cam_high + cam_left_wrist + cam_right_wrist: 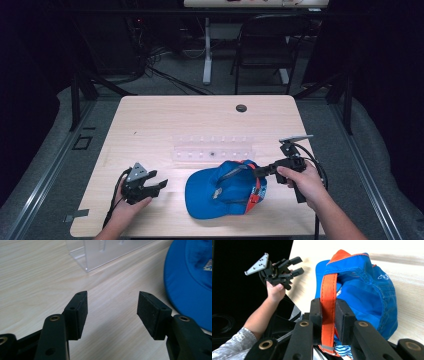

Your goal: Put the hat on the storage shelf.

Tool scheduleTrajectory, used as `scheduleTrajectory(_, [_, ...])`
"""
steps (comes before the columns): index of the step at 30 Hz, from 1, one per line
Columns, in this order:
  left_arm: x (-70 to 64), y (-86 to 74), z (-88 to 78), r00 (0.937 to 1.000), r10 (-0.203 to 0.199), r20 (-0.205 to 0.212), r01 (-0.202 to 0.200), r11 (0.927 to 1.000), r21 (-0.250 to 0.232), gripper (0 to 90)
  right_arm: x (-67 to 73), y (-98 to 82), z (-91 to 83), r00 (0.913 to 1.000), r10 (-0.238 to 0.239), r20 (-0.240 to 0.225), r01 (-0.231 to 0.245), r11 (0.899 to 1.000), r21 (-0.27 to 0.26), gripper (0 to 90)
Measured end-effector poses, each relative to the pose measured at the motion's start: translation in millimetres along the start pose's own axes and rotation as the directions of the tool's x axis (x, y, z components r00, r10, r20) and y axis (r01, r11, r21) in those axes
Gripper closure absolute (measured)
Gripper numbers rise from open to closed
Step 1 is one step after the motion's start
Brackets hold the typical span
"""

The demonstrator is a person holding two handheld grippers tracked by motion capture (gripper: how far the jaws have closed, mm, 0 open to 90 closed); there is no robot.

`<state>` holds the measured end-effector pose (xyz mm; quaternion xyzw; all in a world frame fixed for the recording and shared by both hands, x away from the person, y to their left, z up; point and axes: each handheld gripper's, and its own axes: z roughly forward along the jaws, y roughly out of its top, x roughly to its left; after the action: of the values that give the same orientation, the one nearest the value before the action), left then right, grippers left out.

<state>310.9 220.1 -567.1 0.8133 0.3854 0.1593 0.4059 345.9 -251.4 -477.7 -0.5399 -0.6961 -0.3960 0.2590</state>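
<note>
A blue cap (220,192) with an orange back strap (257,187) lies upside down on the wooden table (150,120), near the front edge. My right gripper (261,171) is shut on the orange strap (328,305) at the cap's right side; the blue cap (367,295) hangs beyond the jaws. My left gripper (159,186) hovers left of the cap, open and holding nothing; between its black pads (81,312) I see bare wood, with the cap's brim (187,282) at the right. The left gripper (295,265) also appears far off in the right gripper view.
A clear plastic rack (212,148) lies on the table just behind the cap; its corner (100,252) is ahead of the left jaws. A cable hole (241,108) sits near the far edge. A chair (265,45) and desk leg (207,50) stand beyond the table.
</note>
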Motion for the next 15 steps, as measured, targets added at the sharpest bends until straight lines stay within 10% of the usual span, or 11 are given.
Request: scheduleTrajectory(15, [-38.9, 10.4, 13.1, 0.9939, 0.068, 0.087, -0.068, 0.9977, 0.000, 41.9, 18.6, 7.9, -3.1, 0.9992, -0.014, -0.037, 0.013, 1.000, -0.026, 77.5])
